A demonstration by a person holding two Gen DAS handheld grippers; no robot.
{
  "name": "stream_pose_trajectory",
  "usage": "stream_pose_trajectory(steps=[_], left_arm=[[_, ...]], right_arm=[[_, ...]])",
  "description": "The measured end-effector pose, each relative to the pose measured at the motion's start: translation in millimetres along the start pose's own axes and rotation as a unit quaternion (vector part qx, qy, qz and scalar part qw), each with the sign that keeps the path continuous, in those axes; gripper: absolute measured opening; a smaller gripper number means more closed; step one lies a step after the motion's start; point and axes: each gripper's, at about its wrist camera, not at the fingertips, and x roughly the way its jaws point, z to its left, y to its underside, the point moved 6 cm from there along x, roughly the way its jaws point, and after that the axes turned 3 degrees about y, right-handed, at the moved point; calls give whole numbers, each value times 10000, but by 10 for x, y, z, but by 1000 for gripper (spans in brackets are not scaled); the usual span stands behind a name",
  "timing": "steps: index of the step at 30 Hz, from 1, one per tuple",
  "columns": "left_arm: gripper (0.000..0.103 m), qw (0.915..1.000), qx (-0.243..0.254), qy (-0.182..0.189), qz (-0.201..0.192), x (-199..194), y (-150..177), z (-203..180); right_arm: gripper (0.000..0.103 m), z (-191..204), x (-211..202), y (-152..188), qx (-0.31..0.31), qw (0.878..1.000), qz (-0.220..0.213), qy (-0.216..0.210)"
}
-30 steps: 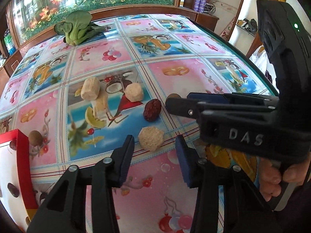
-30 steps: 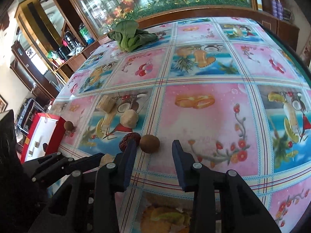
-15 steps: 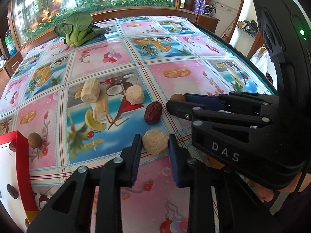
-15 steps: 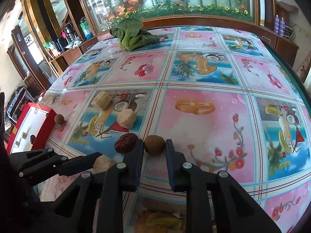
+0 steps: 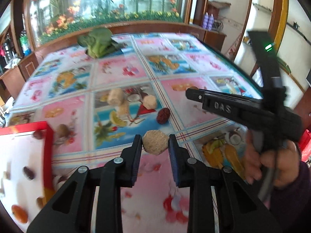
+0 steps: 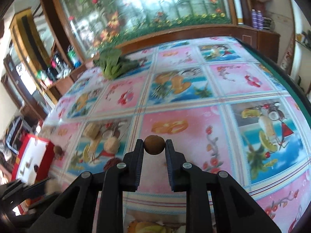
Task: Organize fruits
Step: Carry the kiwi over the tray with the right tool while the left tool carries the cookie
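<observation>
Both claws pinching fruit, each piece held off the tablecloth.

L gripper (image 5: 155, 145): jaws closed in over the last sec, now pinch the tan rough ball (image 5: 155, 142) right at the tips, pads pressing both sides. R gripper (image 6: 154, 147): jaws likewise just closed, grip the small brown round fruit (image 6: 154, 144) betw. the tips. On the fruit-print tablecloth (image 5: 175, 71) past the L claw: red date (image 5: 163, 115), two more tan pieces (image 5: 134, 100). Red-rimmed tray (image 5: 48, 151) at left w/ a few fruits in it.
</observation>
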Motion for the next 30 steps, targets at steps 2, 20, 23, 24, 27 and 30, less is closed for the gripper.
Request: stream_pose_trajectory(steps=[2, 20, 23, 24, 27, 30], left_arm=[[29, 9998, -28, -30, -203, -229, 34, 37], [29, 9808, -804, -1230, -1283, -1840, 795, 1218], [29, 9732, -1102, -1528, -1318, -1968, 941, 1514], [29, 9705, -1198, -1612, -1333, -2001, 979, 1603], [30, 9652, -1378, -1764, -1351, -2054, 1056, 1799], [29, 9605, -1521, -1885, -1373, -2087, 1106, 1954]], right_arm=[[21, -58, -63, -40, 150, 9997, -200, 8], [21, 1258, -611, 462, -389, 9902, -280, -1314], [20, 1653, -659, 557, -687, 9835, -156, -1665], [20, 1814, -676, 605, -811, 9803, -98, -1798], [20, 2163, -674, 692, -1026, 9723, 95, -2098], [20, 2443, -681, 779, -1208, 9657, 210, -2290]])
